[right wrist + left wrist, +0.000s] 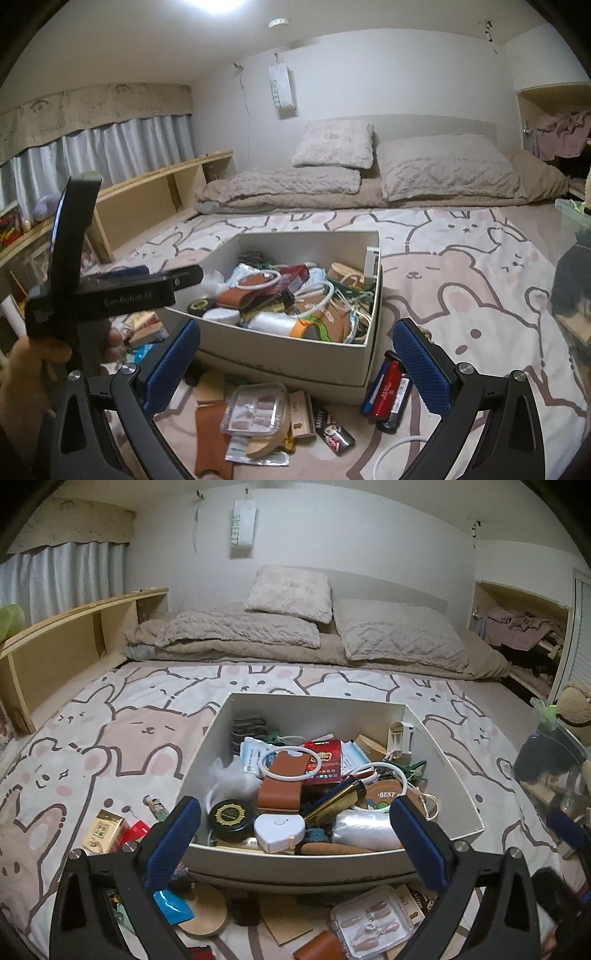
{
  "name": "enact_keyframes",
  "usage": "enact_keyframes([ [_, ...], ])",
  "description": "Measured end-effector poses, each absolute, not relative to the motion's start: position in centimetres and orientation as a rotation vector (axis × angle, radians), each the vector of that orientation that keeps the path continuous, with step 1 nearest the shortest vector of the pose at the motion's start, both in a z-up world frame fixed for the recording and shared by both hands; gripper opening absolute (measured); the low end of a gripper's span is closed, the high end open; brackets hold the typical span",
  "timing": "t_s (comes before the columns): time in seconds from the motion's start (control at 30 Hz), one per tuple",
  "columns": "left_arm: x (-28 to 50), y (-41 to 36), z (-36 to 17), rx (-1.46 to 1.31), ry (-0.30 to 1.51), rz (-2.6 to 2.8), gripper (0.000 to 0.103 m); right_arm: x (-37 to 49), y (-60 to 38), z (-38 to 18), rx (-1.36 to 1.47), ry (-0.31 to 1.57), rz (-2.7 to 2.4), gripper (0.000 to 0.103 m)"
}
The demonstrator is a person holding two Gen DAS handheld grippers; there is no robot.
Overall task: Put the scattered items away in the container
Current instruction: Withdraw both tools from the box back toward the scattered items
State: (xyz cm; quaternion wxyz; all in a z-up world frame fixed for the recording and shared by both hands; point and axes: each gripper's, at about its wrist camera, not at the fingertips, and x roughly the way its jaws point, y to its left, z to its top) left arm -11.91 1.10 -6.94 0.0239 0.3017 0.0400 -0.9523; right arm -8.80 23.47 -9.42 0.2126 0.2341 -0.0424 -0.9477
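A white box [448,775] sits on the bed, full of small items: a black round tin [231,818], a white heart-shaped device [279,830], brown leather pieces and white rings. It also shows in the right wrist view [291,350]. My left gripper [295,840] is open and empty above the box's near wall. My right gripper [295,365] is open and empty, just before the box's near corner. Scattered items lie in front of the box: a clear case of false nails [373,925] [255,408], red and blue lighters [388,395], a brown leather piece [212,439], a gold packet [101,830].
The left gripper's body [99,291] and the hand holding it fill the left of the right wrist view. Pillows [291,590] lie at the bed's head. A wooden shelf [74,635] runs along the left. A clear bin with plush toys [554,760] stands at right.
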Motion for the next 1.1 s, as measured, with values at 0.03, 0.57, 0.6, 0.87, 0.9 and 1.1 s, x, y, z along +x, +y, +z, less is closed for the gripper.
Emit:
enact_keyframes([
  [0.03, -11.6, 1.0, -6.8, 0.924, 0.132, -2.952, 0.103, -8.5, 23.5, -9.2, 0.640, -0.119, -2.633, 0.103],
  [0.57, -5.9, -2.4, -4.1, 0.708, 0.114, -2.975, 0.103, -6.2, 24.0, -7.7, 0.611, -0.101, -2.691, 0.103],
  [0.6, -5.7, -2.6, -4.0, 0.699, 0.114, -2.975, 0.103, -6.1, 24.0, -7.6, 0.610, -0.096, -2.695, 0.103],
  [0.87, -3.8, -4.4, -3.3, 0.635, 0.095, -2.964, 0.103, -5.1, 24.3, -7.0, 0.599, -0.054, -2.721, 0.103],
  [0.9, -3.6, -4.6, -3.2, 0.632, 0.097, -2.961, 0.103, -5.0, 24.3, -6.9, 0.597, -0.048, -2.725, 0.103],
  [1.1, -2.7, -6.1, -3.3, 0.627, 0.096, -2.945, 0.103, -4.4, 24.9, -6.4, 0.591, -0.027, -2.746, 0.103],
])
